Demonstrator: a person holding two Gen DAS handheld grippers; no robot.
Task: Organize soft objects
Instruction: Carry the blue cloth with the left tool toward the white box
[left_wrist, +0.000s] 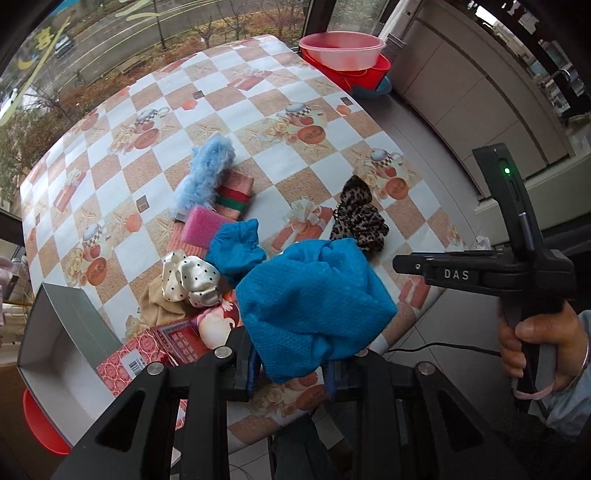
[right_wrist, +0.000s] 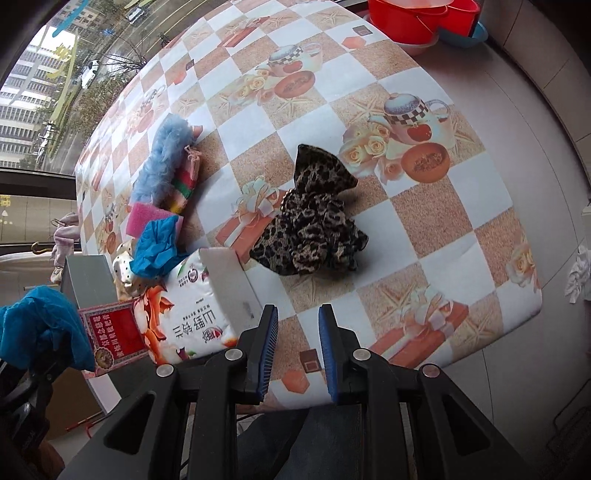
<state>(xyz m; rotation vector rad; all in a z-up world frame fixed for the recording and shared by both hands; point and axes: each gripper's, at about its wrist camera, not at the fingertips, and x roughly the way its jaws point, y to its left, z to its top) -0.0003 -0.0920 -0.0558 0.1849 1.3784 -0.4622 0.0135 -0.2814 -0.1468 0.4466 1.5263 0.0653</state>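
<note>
One "DAS" marking on right claw (right_wrist: 298, 350), narrow and empty, left claw (left_wrist: 291, 363) pinching blue cloth (left_wrist: 314, 306).

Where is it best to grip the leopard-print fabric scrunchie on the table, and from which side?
Grip the leopard-print fabric scrunchie at its raised pointed fold, coming from above. That fold stands up off the tablecloth, so the claw can probably close across it.

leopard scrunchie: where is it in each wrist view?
Left wrist: leopard scrunchie sits right of centre, on the table just beyond the blue cloth held in the left gripper.
Right wrist: near centre, beyond the empty right gripper.
Shared landmark: the fluffy light-blue piece, left of the scrunchie in both views.
</note>
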